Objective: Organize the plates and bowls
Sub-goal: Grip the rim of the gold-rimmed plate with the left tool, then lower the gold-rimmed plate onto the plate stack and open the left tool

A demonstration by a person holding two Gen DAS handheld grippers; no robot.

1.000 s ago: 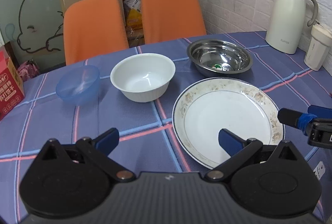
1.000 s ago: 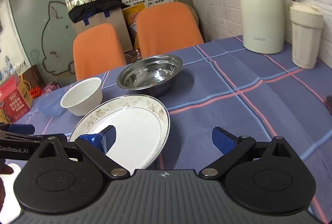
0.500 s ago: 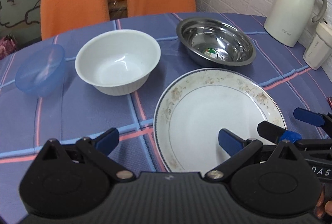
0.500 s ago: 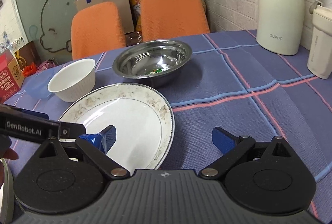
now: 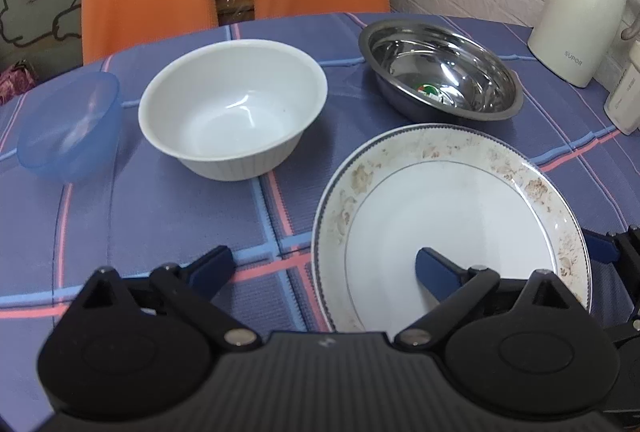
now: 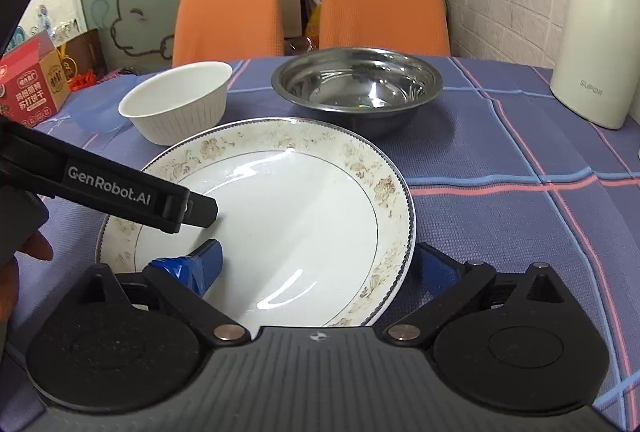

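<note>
Plate (image 5: 460, 207) flanked by two hand-held grippers as the sorting of dishes gets under way.

Left wrist view: the left hand-held gripper (image 5: 320, 268) is spread wide at lower centre, one finger over the plate's well, the other over the checked bench (image 5: 140, 216); a white bowl (image 5: 232, 107), blue bowl (image 5: 68, 125) and steel bowl (image 5: 440, 69) stand apart across the upper frame. Right wrist view: the right hand-held gripper (image 6: 320, 264) is also spread, straddling the plate's rim at lower centre, nothing pinched yet. The step appears to be the first pickup; next, fingers should close on the rim before lifting toward a stacking spot.
</note>
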